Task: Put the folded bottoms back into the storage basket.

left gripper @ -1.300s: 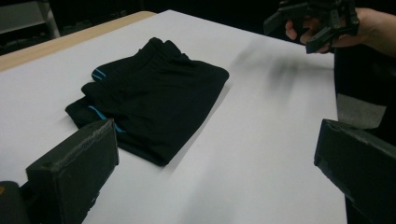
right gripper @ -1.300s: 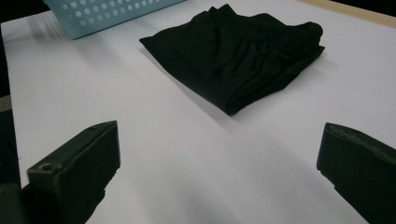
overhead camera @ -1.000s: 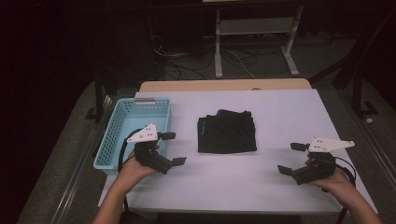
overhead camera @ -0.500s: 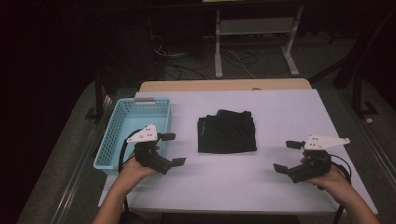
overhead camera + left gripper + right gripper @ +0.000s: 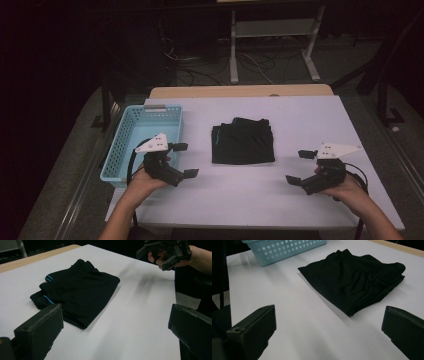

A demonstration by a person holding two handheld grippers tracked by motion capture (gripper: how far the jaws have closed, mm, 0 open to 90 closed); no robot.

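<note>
A folded black garment [image 5: 243, 142] lies at the middle of the white tabletop [image 5: 300, 115]. A light blue basket [image 5: 131, 141] sits along the left edge. The left gripper [image 5: 183, 160] hovers near the basket's front corner, fingers apart. The right gripper [image 5: 300, 167] hovers toward the front right corner, fingers apart, holding nothing.

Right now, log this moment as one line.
left gripper: open, empty | right gripper: open, empty | folded black shorts: mid-table, untouched | blue basket: left, empty
</note>
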